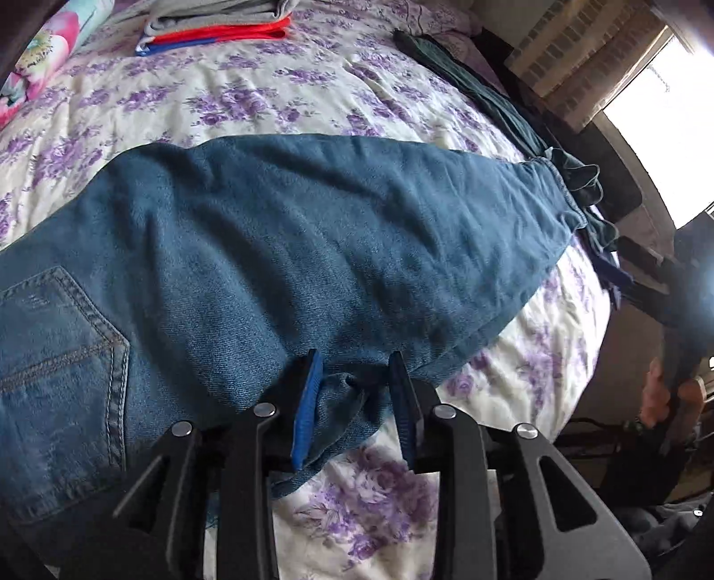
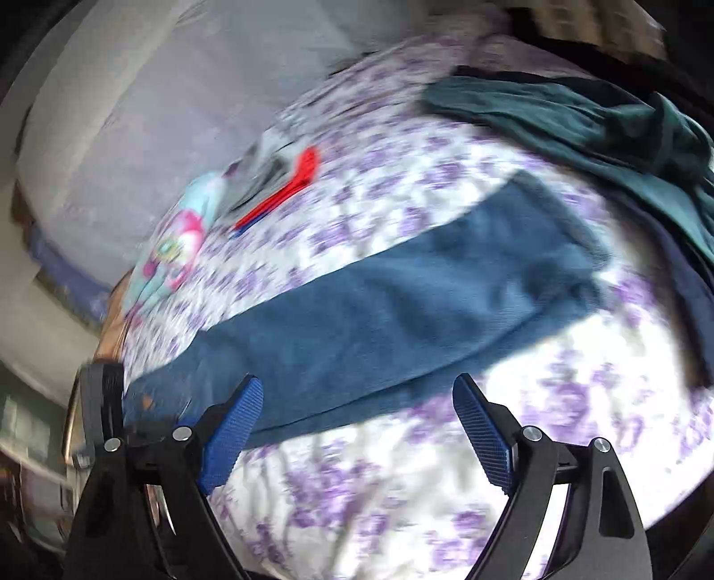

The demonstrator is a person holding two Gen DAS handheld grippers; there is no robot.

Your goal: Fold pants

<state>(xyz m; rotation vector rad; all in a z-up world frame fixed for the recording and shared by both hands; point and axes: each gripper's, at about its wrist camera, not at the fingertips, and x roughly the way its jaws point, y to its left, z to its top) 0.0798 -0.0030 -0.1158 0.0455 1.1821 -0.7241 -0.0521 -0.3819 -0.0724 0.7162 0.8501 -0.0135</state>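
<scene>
Blue jeans [image 1: 312,245] lie flat across the flowered bed sheet [image 1: 267,98], back pocket at the left and the leg hem toward the right. My left gripper [image 1: 354,357] sits at the near edge of the jeans. Its jaws stand partly apart with a small bunch of denim loose between the blue pads [image 1: 308,401]. In the blurred right wrist view the jeans [image 2: 401,303] run slantwise. My right gripper [image 2: 357,379] hangs wide open over the leg's near edge and the sheet [image 2: 401,490], with nothing gripped.
A folded stack of grey, red and blue clothes [image 1: 218,26] lies at the far side of the bed. A dark green garment [image 1: 491,89] is heaped along the right edge by the window [image 1: 669,80]. A colourful pillow [image 1: 44,53] sits far left. A hand [image 1: 660,392] shows at the right.
</scene>
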